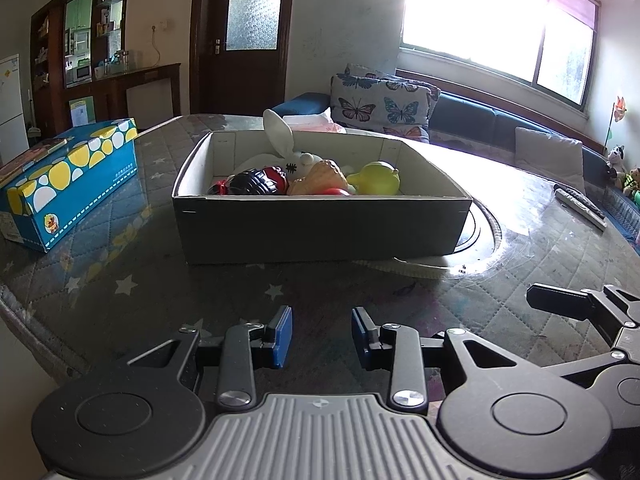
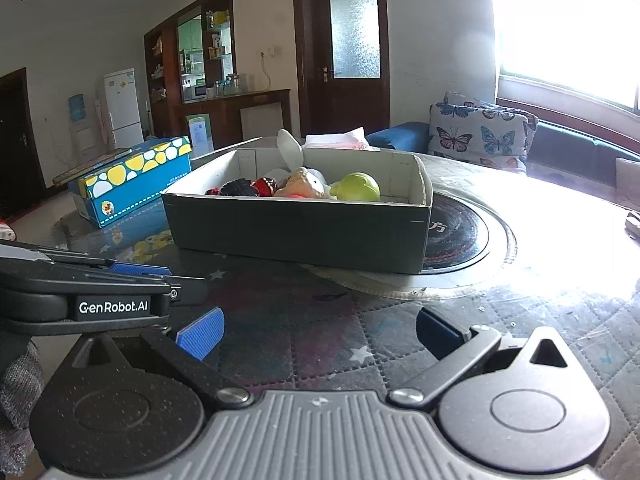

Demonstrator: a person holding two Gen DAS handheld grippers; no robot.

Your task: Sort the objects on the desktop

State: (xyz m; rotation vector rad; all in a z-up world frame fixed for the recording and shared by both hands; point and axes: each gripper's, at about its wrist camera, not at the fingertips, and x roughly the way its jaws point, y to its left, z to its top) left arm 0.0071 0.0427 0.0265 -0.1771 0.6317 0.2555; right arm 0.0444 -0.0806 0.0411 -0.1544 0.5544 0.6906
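A: Where are the toys?
B: All in the box [image 1: 320,224], which sits mid-table [image 1: 200,292], its far right corner overlapping a round dark plate [image 2: 460,236]. Inside I see a white rabbit [image 1: 280,136] at the back, a black-and-red toy [image 1: 260,180], an orange-tan toy [image 1: 318,178] and a yellow-green one [image 1: 376,178]

A: Same from the other camera?
B: Yes: box [image 2: 304,228], rabbit [image 2: 290,150], black-and-red toy [image 2: 248,188], tan toy [image 2: 304,184], green one [image 2: 358,187]

A: And the left gripper [image 1: 322,336]?
B: Low over the near table edge, short of the box, blue pads facing each other with a narrow gap, nothing between them. It shows at the left of the right camera too [image 2: 140,268]

A: The right gripper [image 2: 320,334]?
B: Spread wide, empty, pointing at the box. One of its fingers [image 1: 560,302] pokes into the left view, just beside the left gripper

A: Anything else on the table?
B: A blue carton [image 1: 68,180] with yellow and white dots left of the box, apart from it, and a remote [image 1: 582,204] far right
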